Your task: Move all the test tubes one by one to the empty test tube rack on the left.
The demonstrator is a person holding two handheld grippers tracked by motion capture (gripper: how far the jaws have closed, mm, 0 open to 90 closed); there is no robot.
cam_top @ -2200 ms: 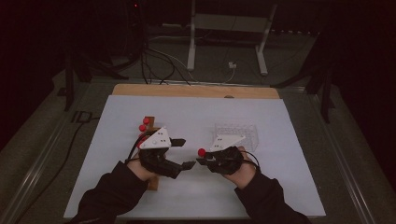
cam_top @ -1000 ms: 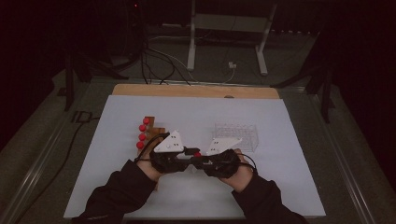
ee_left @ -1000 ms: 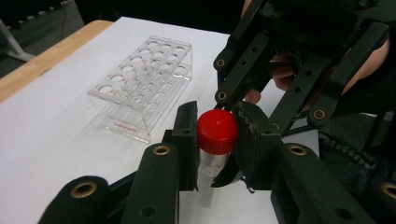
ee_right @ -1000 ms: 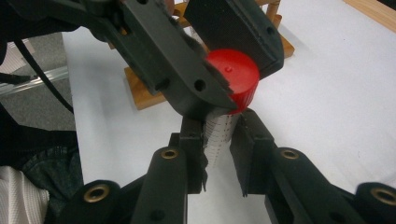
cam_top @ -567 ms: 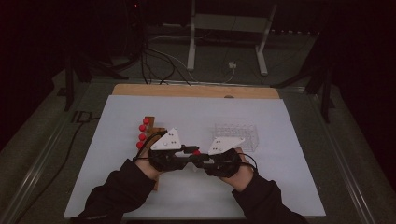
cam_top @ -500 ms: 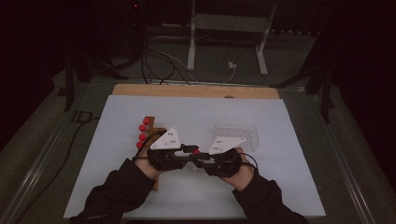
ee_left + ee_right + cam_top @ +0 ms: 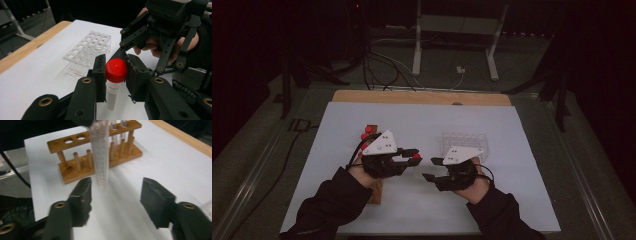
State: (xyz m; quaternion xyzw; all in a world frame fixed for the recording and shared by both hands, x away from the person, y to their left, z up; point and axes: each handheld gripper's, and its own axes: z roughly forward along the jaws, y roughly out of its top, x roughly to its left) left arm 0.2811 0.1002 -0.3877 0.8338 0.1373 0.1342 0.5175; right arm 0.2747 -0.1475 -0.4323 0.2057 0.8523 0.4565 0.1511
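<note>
A handover is in progress: the left hand-held gripper (image 7: 414, 156) clamps the red cap of the tube (image 7: 113, 92), held upright above the tabletop (image 7: 522, 150) mid-front. The right hand-held gripper (image 7: 432, 169) has just been opening, jaws wide and clear of the tube. Next, likely carrying the tube to the clear rack (image 7: 464, 138).

A dim room, lit mainly over a white tabletop (image 7: 512, 150) that glows pale against dark surroundings. A light wooden strip (image 7: 422, 96) runs along the far edge of the tabletop. Beyond it, on a grey floor (image 7: 522, 60), stands a white metal stand (image 7: 452, 35) with two splayed legs. Black cables (image 7: 377, 65) snake across the floor at the left, and a white cable ends in a small plug (image 7: 459, 70). The far wall is lost in blackness.
</note>
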